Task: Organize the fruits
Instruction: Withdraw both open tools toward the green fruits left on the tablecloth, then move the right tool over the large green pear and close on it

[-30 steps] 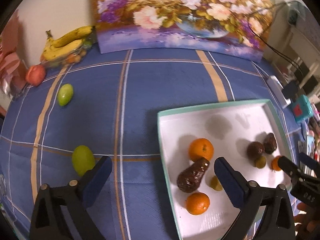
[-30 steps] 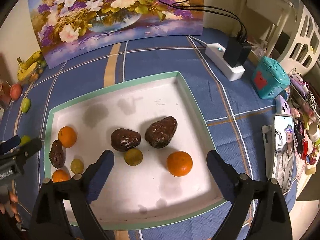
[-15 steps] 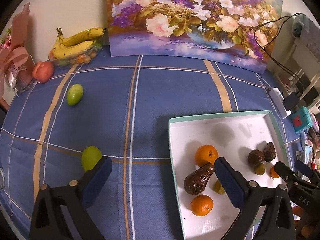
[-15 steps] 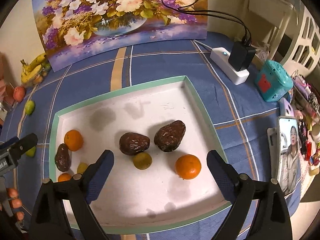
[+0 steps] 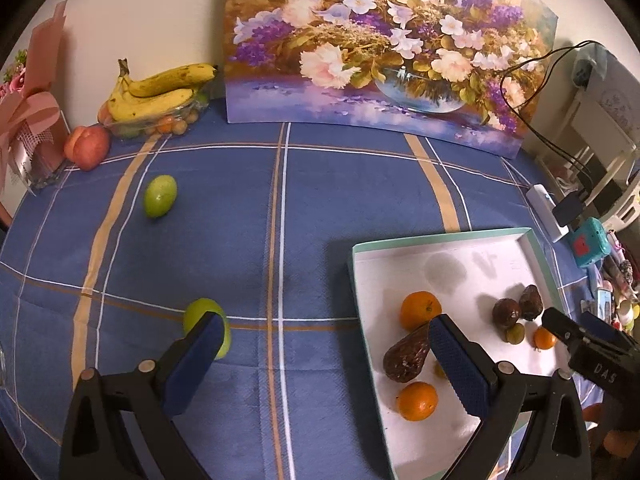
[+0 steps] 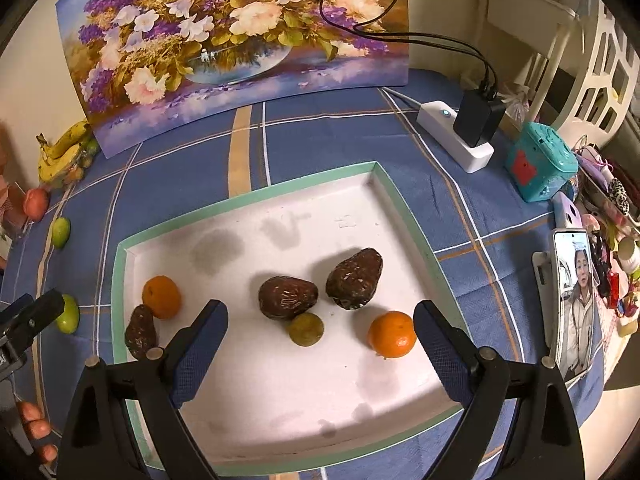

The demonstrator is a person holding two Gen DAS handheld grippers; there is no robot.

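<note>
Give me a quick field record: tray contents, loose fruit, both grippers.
tray: three oranges, three avocados, two small green fruits
loose fruit: near lime by the left pad; far lime; both on the cloth
back corner: bananas, peach
left gripper: open, empty, above the cloth by the tray's edge
right gripper: open, empty, over the tray

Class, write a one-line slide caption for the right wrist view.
Open right gripper hovers over a white tray holding avocados, oranges and a small green fruit.

Blue checked tablecloth [image 5: 248,208], white tray [image 6: 248,196], two green fruits [image 5: 160,196]
</note>
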